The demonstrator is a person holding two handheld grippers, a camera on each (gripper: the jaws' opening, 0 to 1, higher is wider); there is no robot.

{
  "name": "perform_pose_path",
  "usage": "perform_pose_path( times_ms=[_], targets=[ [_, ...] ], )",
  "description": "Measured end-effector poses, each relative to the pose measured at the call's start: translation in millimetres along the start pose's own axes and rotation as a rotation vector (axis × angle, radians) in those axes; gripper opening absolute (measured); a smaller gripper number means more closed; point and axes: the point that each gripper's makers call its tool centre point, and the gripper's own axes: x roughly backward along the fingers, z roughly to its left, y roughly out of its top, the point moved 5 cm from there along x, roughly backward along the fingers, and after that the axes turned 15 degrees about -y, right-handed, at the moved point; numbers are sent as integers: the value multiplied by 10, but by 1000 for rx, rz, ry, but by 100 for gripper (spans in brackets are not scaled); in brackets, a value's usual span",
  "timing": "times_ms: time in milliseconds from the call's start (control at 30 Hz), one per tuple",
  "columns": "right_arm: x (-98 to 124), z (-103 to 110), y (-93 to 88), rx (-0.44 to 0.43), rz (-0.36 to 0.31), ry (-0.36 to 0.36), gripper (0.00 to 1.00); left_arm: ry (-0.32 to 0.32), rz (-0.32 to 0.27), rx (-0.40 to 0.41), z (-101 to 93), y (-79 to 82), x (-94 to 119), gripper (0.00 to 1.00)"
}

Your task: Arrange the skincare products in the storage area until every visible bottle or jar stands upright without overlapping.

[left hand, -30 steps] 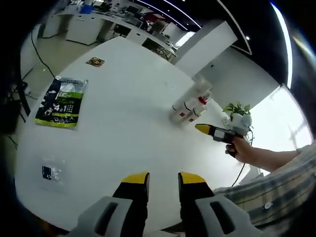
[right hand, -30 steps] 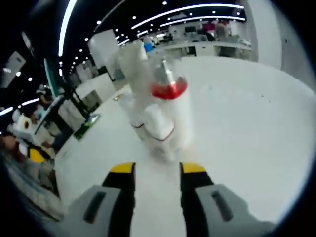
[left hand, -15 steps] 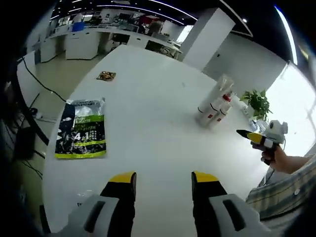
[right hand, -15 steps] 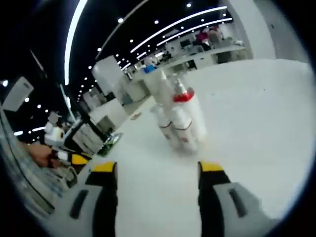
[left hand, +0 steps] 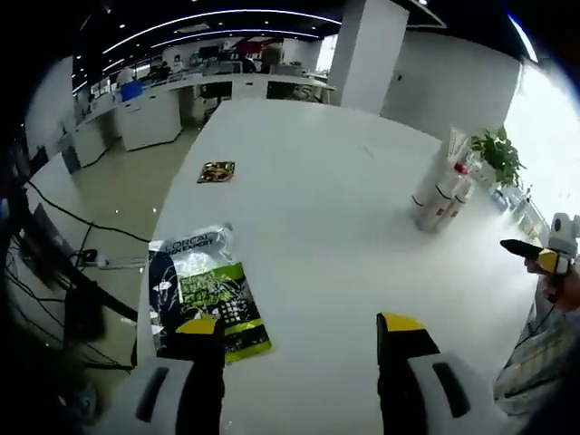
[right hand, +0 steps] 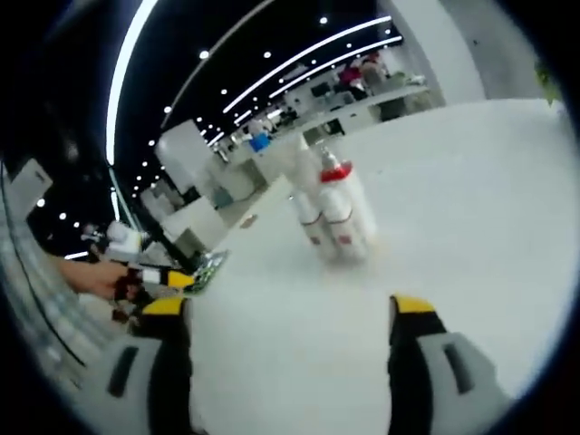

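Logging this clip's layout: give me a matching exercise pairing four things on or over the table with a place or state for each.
Things:
1. bottles
2. green pouch
3. small packet
4. left gripper

Places or states:
A. lying flat near the table's edge, by the left jaw
B. open, holding nothing
C. standing upright in a tight cluster
D. lying flat, beyond the pouch

Pairs: 1-C, 2-A, 3-D, 4-B

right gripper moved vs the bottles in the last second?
Yes. The right gripper has backed away from the bottle cluster standing on the white table, and its fingers have spread.

Bright ceiling strips, window glare, fisheye warp, right gripper view blurred.
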Motion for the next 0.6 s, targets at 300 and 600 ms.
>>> perform_pose_path(
  times_ms=[300,600],
  targets=[
    [160,43,-38,16,-11,-8,99,147,-4,54,458,25,-68,80],
    [211,13,-95,5,17,-25,99,241,-2,59,720,13,-163,97]
  ],
)
